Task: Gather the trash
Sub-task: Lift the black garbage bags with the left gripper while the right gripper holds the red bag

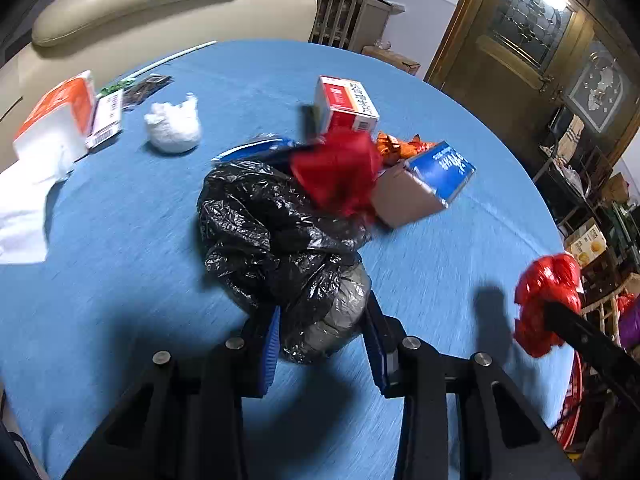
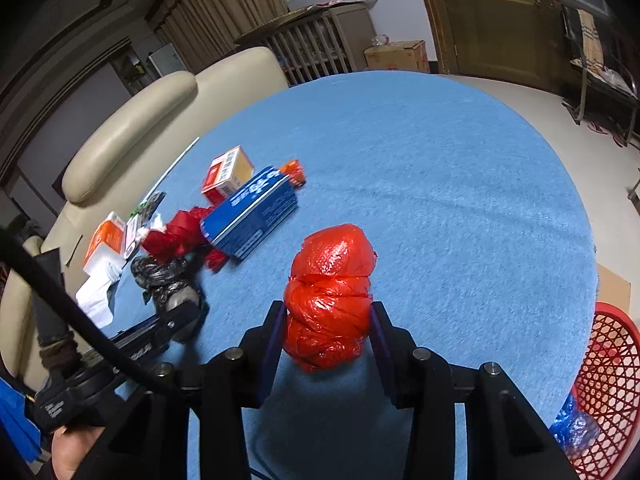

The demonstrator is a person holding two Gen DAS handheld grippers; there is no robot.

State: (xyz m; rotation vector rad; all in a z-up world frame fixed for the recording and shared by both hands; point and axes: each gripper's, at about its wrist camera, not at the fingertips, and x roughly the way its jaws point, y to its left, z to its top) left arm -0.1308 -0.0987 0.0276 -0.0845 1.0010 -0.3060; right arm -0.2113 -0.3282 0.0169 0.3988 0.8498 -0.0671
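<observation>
Tongs in the left hand (image 1: 324,344) are closed around the near end of a crumpled black bag (image 1: 276,240), its grey bulge pinched between the two blue-lined fingers just above the worktop (image 1: 120,208). The right tongs (image 2: 328,332) grip a knotted red bag (image 2: 330,296) by its lower half, fingers pressing both sides; in the left wrist view that same bundle sits off toward the right edge of the worktop. Beyond the black bag lies a loose piece of red plastic (image 1: 338,170), touching a blue box (image 1: 440,168) with a brown underside, and behind those a red-and-white carton (image 1: 346,104) stands upright with an orange wrapper (image 1: 400,146) beside it. Toward the far left edge sit a white wad of plastic (image 1: 174,122), a small white box with a barcode (image 1: 106,118), an orange tissue pack (image 1: 60,114) with white tissue (image 1: 24,208) spilling from it, a dark packet (image 1: 146,86) and a thin white stick (image 1: 176,58). A cream sofa (image 1: 140,4) runs behind the worktop's far left edge. Below the right edge, on the floor, a red mesh basket (image 2: 608,364) holds a bit of blue plastic (image 2: 574,426).
</observation>
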